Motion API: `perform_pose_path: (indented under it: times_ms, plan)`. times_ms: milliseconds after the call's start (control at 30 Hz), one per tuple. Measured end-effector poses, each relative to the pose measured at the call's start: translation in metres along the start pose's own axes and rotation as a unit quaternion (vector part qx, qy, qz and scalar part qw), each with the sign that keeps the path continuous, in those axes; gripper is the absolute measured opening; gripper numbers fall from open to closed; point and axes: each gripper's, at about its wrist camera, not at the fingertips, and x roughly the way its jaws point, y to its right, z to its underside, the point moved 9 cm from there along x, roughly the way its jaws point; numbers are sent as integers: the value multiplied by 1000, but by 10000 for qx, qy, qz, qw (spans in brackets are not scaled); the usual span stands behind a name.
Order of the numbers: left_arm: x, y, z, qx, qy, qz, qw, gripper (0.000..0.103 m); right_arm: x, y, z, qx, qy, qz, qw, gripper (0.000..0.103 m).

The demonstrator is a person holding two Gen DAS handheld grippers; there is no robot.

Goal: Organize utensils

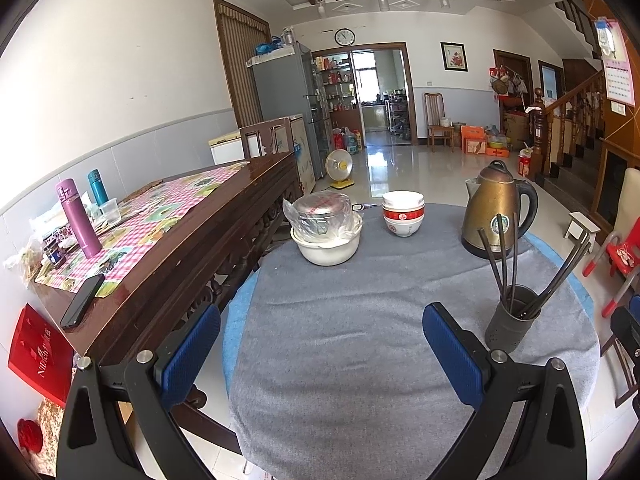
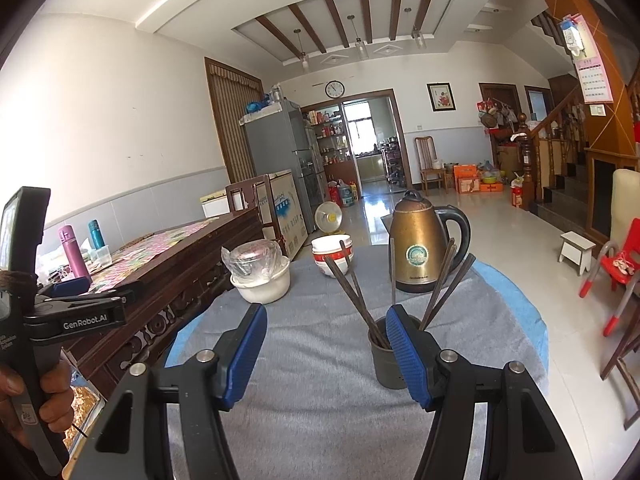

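Note:
A dark grey utensil holder (image 1: 510, 318) stands on the grey cloth of the round table (image 1: 340, 340), with several dark chopsticks (image 1: 504, 256) fanned out of it. It also shows in the right wrist view (image 2: 382, 354), with its chopsticks (image 2: 352, 292). My left gripper (image 1: 322, 352) is open and empty, above the cloth, with the holder just right of its right finger. My right gripper (image 2: 326, 350) is open and empty; its right finger (image 2: 408, 352) overlaps the holder's front. The left gripper's body (image 2: 68, 312) shows at the far left.
A bronze kettle (image 1: 496, 208), stacked red-and-white bowls (image 1: 403, 212) and a white pot with a bagged steel pot (image 1: 326, 228) stand at the table's far side. A long wooden table (image 1: 160, 240) with flasks and a phone is left. A red chair (image 2: 620, 264) is right.

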Motion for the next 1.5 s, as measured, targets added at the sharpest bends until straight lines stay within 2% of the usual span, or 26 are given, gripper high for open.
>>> perform_pose_path:
  times_ms: [767,1500]
  plan:
    - [18,-23,13,-254,-167,-31,9995,101,10,-17,6,-113,-128,-3,9999,66]
    - [20,-47,14,-469,-135,-134,9987,101,12,-44,3,-332,-116,-94,9993,66]
